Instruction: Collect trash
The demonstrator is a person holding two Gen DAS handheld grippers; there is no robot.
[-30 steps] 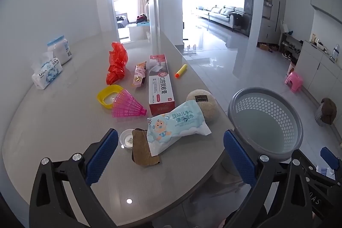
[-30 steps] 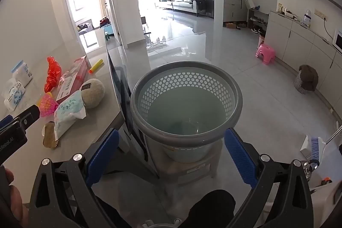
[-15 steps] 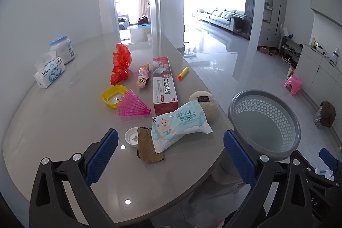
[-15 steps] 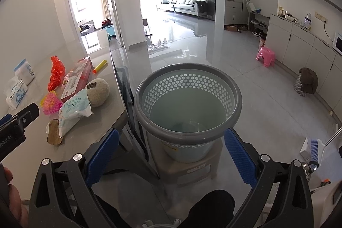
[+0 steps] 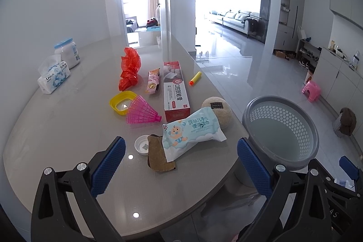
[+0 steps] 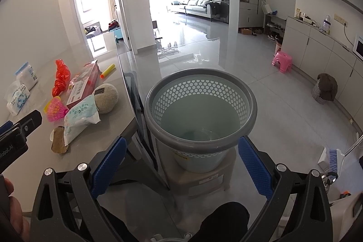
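- Beside the table's rounded end stands the grey perforated bin [image 6: 200,106], raised on a low beige stool [image 6: 204,176]; nothing shows inside it yet.
- Left of the bin, on the grey table [image 5: 56,128], the trash lies in a loose cluster: a wet-wipes pack [image 5: 192,130] nearest the bin, resting partly on a brown rag [image 5: 158,155] and touching a beige ball [image 5: 219,111] behind it.
- Farther from the bin lie a white cap [image 5: 141,145], a pink shuttlecock [image 5: 141,112], a yellow dish [image 5: 121,102], a long red box [image 5: 175,87], a snack wrapper [image 5: 153,82], a red plastic bag [image 5: 129,72] and a yellow foam dart [image 5: 195,78].
- Left gripper [image 5: 181,162] hovers short of the cluster, jaws spread wide, holding nothing.
- Right gripper [image 6: 181,162] hangs in front of the bin, jaws likewise wide and empty.
- Judged step: the first pick. The wipes pack looks the best start, being on top and closest to the bin.
- Approach it across its short width, pinch the middle, and lift straight so the rag beneath is not dragged and the ball is not set rolling off the edge.
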